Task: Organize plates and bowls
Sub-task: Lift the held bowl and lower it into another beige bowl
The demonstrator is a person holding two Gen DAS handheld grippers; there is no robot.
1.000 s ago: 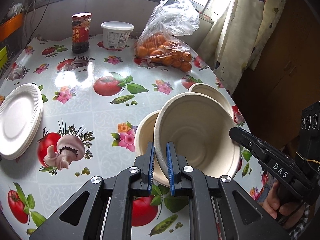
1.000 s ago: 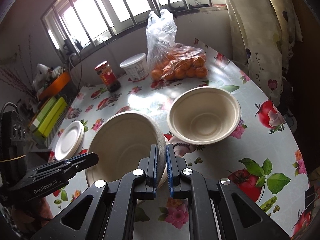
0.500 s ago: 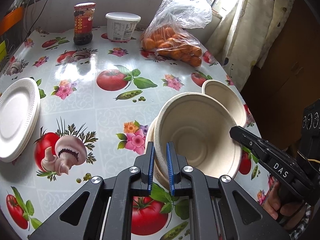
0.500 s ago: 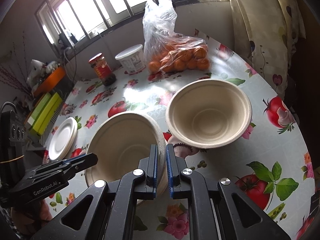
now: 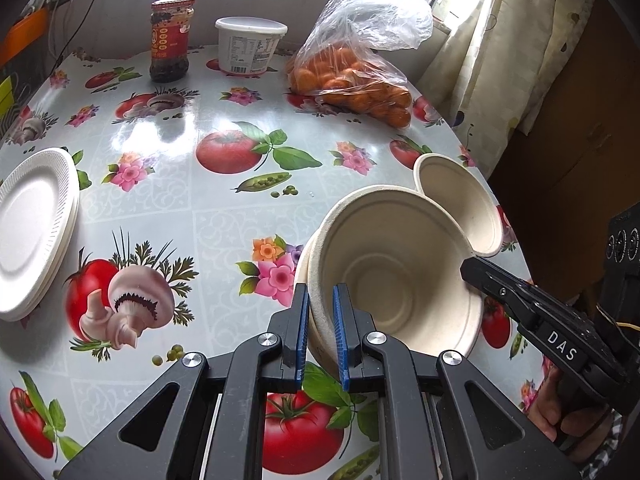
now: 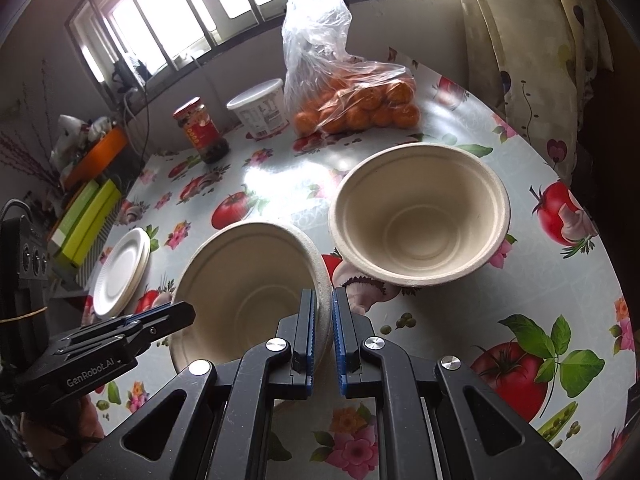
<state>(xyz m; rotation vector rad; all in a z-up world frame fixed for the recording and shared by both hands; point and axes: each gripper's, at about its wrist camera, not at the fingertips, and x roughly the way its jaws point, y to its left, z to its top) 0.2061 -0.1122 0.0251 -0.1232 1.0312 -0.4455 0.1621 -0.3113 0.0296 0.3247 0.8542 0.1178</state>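
tilted bowl [image 5: 396,276] (mouth facing camera), 2 grippers

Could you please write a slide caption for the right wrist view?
Both grippers pinch opposite rims of a beige paper bowl tilted over the fruit-print tablecloth, beside a second beige bowl.

table [image 5: 168,208] | plates [image 5: 32,232], bowl [image 6: 420,216], jar [image 5: 170,40], tub [image 5: 250,46], likely oranges [image 5: 352,76]

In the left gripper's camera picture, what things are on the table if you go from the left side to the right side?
Stack of white plates → red-lidded jar → white tub → bag of oranges → bowl on the table.
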